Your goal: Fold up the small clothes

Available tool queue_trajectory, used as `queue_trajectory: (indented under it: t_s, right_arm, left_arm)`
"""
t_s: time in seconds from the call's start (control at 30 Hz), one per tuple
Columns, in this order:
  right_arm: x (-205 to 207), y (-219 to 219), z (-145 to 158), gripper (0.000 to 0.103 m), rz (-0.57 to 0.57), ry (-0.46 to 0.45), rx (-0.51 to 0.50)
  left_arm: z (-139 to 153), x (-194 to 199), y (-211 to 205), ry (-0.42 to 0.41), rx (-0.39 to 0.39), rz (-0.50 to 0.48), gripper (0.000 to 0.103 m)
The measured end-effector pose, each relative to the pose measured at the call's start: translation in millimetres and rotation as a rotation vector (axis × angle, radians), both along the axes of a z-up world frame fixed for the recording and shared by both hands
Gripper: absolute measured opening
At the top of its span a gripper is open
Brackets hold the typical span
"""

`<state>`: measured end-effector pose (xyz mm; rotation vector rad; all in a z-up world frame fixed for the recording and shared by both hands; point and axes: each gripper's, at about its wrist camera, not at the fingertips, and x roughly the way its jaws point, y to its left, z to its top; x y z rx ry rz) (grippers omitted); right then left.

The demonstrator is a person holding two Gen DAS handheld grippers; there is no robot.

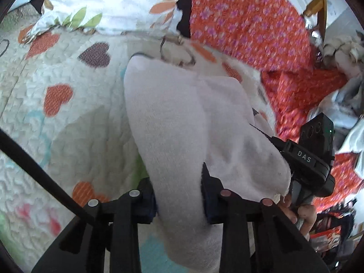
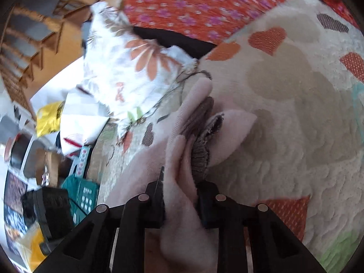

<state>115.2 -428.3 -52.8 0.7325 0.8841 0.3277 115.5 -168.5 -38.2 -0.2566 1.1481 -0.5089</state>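
The left gripper is squeezed tight on a pale pink sock, which hangs just above the quilt with hearts. The right gripper pinches the same sock near its brown cuff, also over the quilt. Past the quilt's far edge lie a white flowered pillow and an orange flowered cloth, with the pillow touching the quilt.
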Motion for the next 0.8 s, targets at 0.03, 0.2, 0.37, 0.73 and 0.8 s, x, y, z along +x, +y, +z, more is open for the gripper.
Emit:
queue_trajectory:
  t_s: [0.03,0.2,0.37,0.73,0.8]
  right_arm:
    - [-5,2,-12,0.025,-0.002,0.033,-0.025]
    - [-33,-13,-42,0.037,-0.084,0.136,-0.076]
    - [-47,-12,5,0.04,-0.14,0.093,-0.286]
    - [-15,83,14,0.04,0.099,0.042,-0.221]
    - [-16,80,-14,0.03,0.067,0.109,-0.216]
  left_arm:
    - [-11,-3,1,0.022,0.026,0.001,0.037]
    - [-56,-26,18,0.072,0.083,0.067,0.058]
    - [-37,-47,33,0.011,0.097,0.105,0.065]
    - [51,-124,83,-0.393,0.28,0.348,0.087]
    - [59,-137,92,-0.467,0.333,0.413,0.095]
